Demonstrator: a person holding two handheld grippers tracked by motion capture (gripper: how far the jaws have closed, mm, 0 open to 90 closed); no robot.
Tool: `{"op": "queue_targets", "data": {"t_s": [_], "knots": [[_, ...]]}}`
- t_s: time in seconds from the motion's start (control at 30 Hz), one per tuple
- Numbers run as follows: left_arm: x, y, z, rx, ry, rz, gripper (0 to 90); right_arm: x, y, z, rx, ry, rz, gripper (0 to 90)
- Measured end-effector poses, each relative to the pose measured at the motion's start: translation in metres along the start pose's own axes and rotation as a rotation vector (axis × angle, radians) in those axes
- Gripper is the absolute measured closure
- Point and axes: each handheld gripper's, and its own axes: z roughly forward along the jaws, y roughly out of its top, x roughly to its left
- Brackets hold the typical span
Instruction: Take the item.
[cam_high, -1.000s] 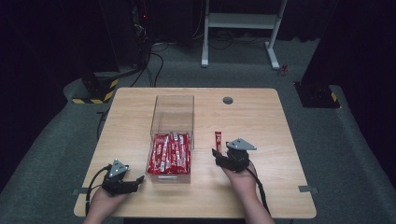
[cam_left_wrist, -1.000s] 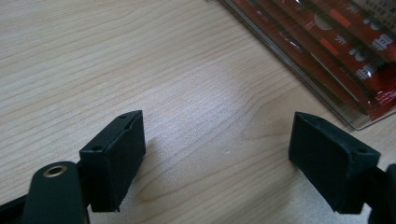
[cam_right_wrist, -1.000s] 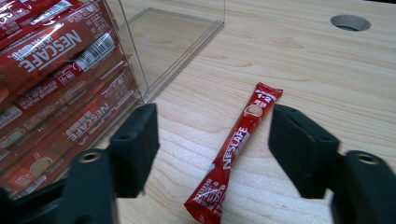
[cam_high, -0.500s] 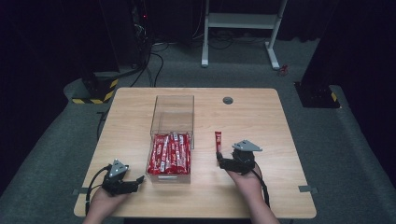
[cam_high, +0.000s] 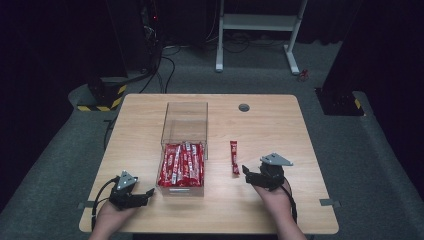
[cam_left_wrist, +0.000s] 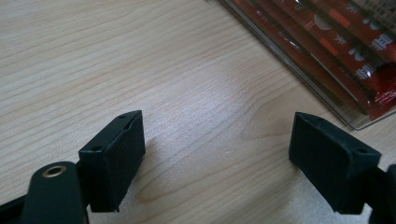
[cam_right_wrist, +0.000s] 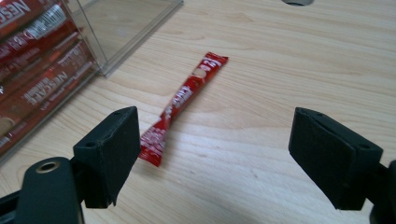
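While right fingers have just released, sachet lies free, clear box beside, left fingers spread.

The left gripper rested near the table's front left corner, jaws wide apart. The right gripper, near the front edge, had just been opening its jaws, empty.

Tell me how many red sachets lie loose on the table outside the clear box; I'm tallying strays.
1. The single loose sachet lies on the table, right of the clear box, just ahead of the right claw.
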Motion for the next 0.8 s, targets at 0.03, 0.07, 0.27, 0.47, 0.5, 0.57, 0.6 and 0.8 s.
{"op": "queue_targets", "data": {"t_s": [0.03,0.07,0.27,0.47,0.5,0.57,0.6,0.8], "knots": [[0.0,0.0,0.0,0.0,0.0,0.0,18.8,-0.002,-0.002,-0.002,0.002,-0.004,0.0,16.5],[0.0,0.0,0.0,0.0,0.0,0.0,18.8,-0.004,-0.003,-0.004,0.004,-0.007,0.006,16.5],[0.0,0.0,0.0,0.0,0.0,0.0,18.8,-0.016,-0.012,-0.013,0.011,-0.032,0.019,16.5],[0.0,0.0,0.0,0.0,0.0,0.0,18.8,-0.029,-0.023,-0.021,0.027,-0.056,0.037,16.6],[0.0,0.0,0.0,0.0,0.0,0.0,18.8,-0.031,-0.026,-0.022,0.029,-0.06,0.038,16.6],[0.0,0.0,0.0,0.0,0.0,0.0,18.8,-0.035,-0.029,-0.024,0.033,-0.068,0.042,16.7],[0.0,0.0,0.0,0.0,0.0,0.0,18.7,-0.037,-0.031,-0.025,0.036,-0.071,0.042,16.6],[0.0,0.0,0.0,0.0,0.001,0.0,18.7,-0.047,-0.044,-0.033,0.061,-0.103,0.054,16.5]]}}
